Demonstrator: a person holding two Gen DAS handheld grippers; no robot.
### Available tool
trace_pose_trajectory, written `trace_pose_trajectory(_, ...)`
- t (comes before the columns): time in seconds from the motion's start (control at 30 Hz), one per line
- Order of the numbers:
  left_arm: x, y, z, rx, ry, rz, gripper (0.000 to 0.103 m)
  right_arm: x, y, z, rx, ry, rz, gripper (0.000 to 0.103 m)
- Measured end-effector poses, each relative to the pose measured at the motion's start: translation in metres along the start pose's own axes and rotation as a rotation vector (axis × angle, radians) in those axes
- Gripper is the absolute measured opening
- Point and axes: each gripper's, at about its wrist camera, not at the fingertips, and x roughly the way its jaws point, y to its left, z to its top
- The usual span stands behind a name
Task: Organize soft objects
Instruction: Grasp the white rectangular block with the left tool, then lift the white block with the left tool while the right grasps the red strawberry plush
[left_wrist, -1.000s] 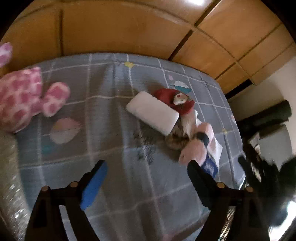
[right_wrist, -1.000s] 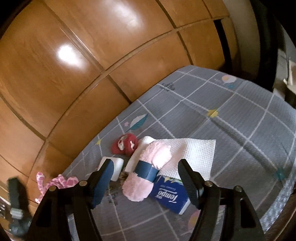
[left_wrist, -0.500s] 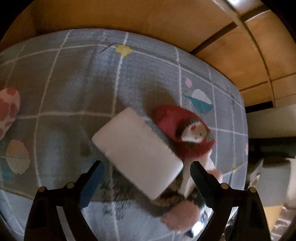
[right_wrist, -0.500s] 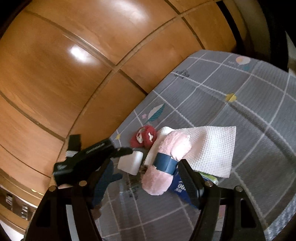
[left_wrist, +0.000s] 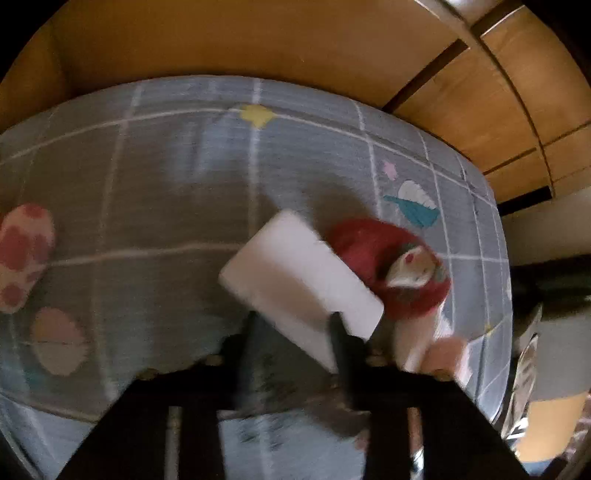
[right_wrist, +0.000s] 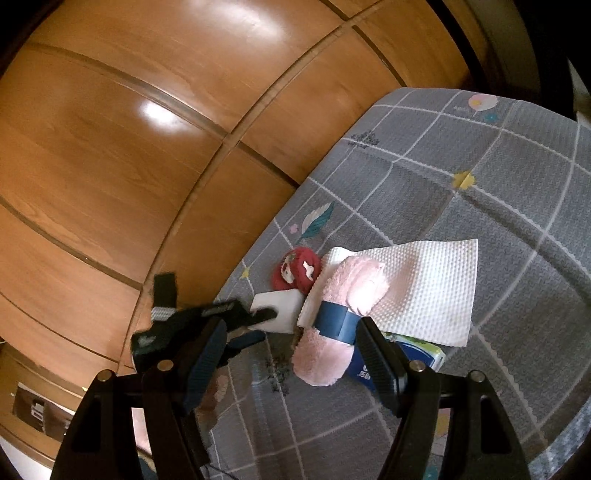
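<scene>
Right wrist view: one white sponge (right_wrist: 279, 308) clamped as left gripper (right_wrist: 264, 325) just closed; right gripper (right_wrist: 291, 354) spread, empty.

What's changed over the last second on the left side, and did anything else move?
The left gripper came down to the white sponge block and its jaws have just been closing around its near end; the pads look to be on it. The right gripper stays open above the pink yarn skein. Red plush, paper towel unmoved.

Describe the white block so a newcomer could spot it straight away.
Find the grey checked mat under the wooden panels. Near its wall edge lies a red plush; the white block beside it is the only plain, smooth slab, between the left tongs.
</scene>
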Motion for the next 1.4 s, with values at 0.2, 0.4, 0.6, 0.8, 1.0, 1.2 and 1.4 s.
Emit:
trace_pose_trajectory(0.2, -0.018, 0.034, -0.014, -0.006, 0.013, -0.002, 0.027, 0.0, -0.001, -0.001, -0.001, -0.002, -0.018, 0.073)
trace_pose_trajectory(0.4, -0.028, 0.039, -0.014, -0.11, 0.015, -0.096, 0.058, 0.001, -0.002, 0.0, 0.003, -0.003, -0.045, 0.073)
trace_pose_trajectory(0.6, -0.008, 0.002, 0.007, -0.14, 0.023, -0.091, 0.067, 0.002, -0.002, -0.001, 0.006, 0.003, -0.044, 0.073)
trace_pose_trajectory(0.8, 0.014, -0.032, 0.026, -0.068, 0.029, 0.05, 0.067, 0.002, -0.005, 0.0, 0.031, 0.005, -0.017, 0.073)
trace_pose_trajectory(1.0, 0.034, -0.056, 0.04, -0.02, 0.068, 0.159, 0.081, 0.002, -0.007, 0.0, 0.048, 0.014, 0.018, 0.073)
trace_pose_trajectory(1.2, 0.042, -0.067, 0.051, -0.049, 0.102, 0.209, 0.09, 0.002, -0.01, -0.001, 0.067, 0.022, 0.04, 0.073)
trace_pose_trajectory(1.4, 0.061, -0.08, 0.047, 0.046, 0.056, 0.274, 0.08, 0.002, -0.01, -0.002, 0.066, 0.023, 0.041, 0.073)
